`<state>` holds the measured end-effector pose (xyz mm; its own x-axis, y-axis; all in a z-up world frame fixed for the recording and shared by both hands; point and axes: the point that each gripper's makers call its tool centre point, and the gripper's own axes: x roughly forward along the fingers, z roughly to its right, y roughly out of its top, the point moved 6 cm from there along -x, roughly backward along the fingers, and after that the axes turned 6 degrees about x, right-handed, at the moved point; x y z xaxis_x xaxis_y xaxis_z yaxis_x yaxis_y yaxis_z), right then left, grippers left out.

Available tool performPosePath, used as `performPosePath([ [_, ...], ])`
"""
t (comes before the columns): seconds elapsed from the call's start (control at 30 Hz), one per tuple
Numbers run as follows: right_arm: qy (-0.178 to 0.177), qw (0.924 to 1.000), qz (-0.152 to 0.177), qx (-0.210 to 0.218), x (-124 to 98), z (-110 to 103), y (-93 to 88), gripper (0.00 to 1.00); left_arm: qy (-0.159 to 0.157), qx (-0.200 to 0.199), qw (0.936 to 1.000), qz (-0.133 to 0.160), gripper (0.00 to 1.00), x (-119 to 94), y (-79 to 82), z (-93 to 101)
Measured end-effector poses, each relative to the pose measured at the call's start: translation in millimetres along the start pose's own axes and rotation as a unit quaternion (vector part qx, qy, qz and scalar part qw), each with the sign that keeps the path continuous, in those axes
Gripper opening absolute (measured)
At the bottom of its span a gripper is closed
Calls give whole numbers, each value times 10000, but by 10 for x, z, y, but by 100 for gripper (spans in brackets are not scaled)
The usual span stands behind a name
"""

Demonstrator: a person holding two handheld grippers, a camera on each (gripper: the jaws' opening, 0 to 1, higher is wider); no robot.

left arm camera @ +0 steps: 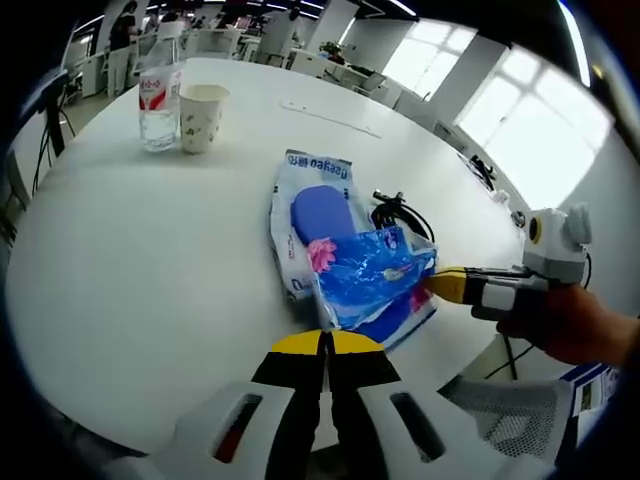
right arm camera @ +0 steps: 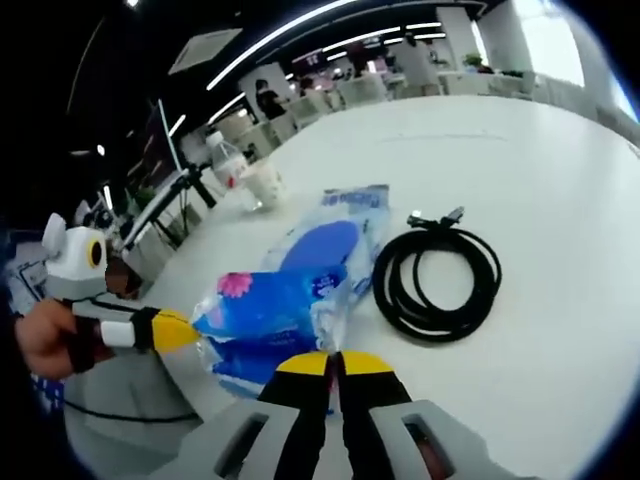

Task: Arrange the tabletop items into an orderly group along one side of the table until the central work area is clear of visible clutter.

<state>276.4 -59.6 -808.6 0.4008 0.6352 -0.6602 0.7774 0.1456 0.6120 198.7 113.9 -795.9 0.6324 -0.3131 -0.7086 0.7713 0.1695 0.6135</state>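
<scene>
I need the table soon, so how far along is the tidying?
Done: the bottle and cup stand together at the far edge. In hand: both tools, left and right, meet the blue packets mid-table; whether they grip is unclear. Left: the packets and the coiled cable still clutter the middle.

On the round white table [left arm camera: 130, 260], a blue-and-white plastic tissue pack [left arm camera: 345, 250] is gripped at its edge by the yellow-tipped right gripper [left arm camera: 440, 284]. The left gripper [left arm camera: 326, 345] is seen with jaws together. A clear water bottle [left arm camera: 159, 100] and paper cup [left arm camera: 202, 117] are placed beyond.
</scene>
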Motion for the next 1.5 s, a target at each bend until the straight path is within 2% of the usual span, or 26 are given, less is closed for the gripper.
performPosePath([
  [0.4, -172, 9985, 335, 398, -166, 182, 20, 0, -124, -54, 9998, 133, 0, 47, 115, 197],
  [0.83, -317, 9972, 433, 522, -218, 304, 97, 0, -268, -33, 9994, 222, 0, 146, 182, 280],
  [0.97, -397, 9965, 461, 575, -224, 394, 157, 0, -411, -40, 9987, 290, 2, 186, 249, 313],
  [1.17, -431, 9953, 608, 618, -227, 445, 344, 0, -557, 36, 9976, 404, 7, 186, 330, 358],
  [1.23, -448, 9950, 656, 599, -288, 453, 403, 0, -614, 69, 9970, 471, 9, 171, 366, 390],
  [1.37, -474, 9948, 708, 563, -226, 546, 484, 0, -656, 177, 9961, 562, 14, 172, 400, 371],
  [1.5, -536, 9935, 808, 600, -231, 632, 607, 0, -578, 350, 9957, 634, 17, 82, 452, 330],
])
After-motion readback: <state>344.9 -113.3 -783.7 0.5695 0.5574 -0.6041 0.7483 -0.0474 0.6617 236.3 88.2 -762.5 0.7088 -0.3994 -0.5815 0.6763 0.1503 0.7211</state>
